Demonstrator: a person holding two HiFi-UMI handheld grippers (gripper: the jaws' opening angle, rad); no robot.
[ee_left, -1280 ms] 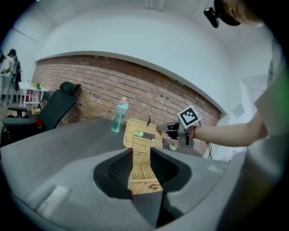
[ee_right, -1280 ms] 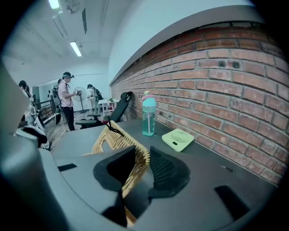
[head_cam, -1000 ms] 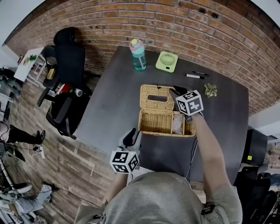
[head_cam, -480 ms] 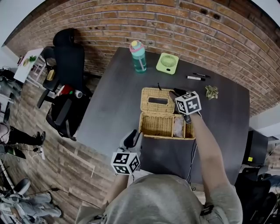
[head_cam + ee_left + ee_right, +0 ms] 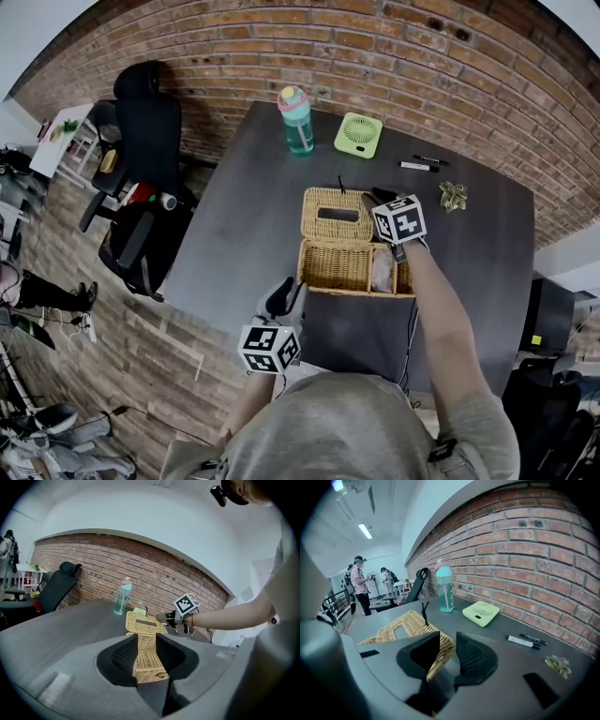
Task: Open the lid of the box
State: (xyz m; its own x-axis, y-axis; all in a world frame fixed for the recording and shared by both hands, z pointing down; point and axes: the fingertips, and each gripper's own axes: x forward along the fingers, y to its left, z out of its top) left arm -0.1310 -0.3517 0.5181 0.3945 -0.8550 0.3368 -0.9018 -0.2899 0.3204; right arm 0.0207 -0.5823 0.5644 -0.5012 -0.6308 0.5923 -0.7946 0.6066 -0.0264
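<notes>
Behind the box (image 5: pixel 339 265), the opened lid (image 5: pixel 323 201) is being laid flatter, clamped in the right gripper (image 5: pixel 379 198); the box is being pinched steady by the left gripper (image 5: pixel 287 297).

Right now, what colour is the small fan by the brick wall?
Light green; the fan shows best in the right gripper view.

Grey shirt (image 5: pixel 347 422); black-white marker cubes (image 5: pixel 269 347) on left gripper (image 5: pixel 287 296), right gripper (image 5: pixel 377 197).

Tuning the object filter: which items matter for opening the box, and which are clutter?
Job: wicker box, lid, right hand-held gripper on lid, left hand-held gripper on box.
Clutter: water bottle, green fan, pens, chair.
</notes>
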